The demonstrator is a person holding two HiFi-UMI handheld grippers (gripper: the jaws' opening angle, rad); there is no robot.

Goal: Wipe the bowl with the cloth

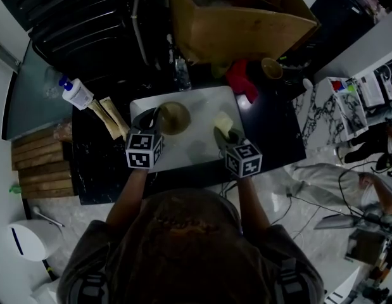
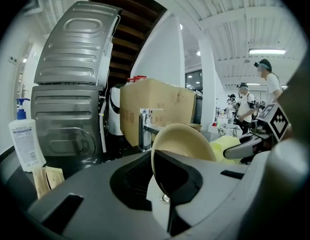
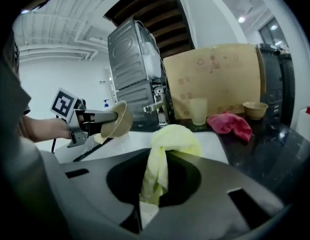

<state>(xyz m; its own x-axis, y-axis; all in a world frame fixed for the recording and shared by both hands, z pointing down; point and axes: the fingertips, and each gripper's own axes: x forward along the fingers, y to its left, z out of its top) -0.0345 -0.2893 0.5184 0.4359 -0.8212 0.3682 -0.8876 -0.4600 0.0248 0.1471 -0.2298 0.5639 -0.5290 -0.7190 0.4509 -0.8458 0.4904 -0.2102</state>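
Left gripper [image 1: 154,116]: jaws closed on the rim of the bowl [image 1: 173,118], which is held clear above the white board [image 1: 202,154]. The bowl is round, with no long axis. It is tipped steeply, its mouth apparently facing up and back toward this gripper and its outer wall toward the right. Right gripper [image 1: 222,133]: jaws pinched on the bunched yellow cloth [image 1: 223,122], near the bowl but apart from it.

Assessment: both items are in hand and wiping has not begun. The next move requires carrying the cloth over the rim into the mouth, or turning the bowl toward it.

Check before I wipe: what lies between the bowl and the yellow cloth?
Nothing stands there; the head view shows only bare white board between the bowl and the cloth.
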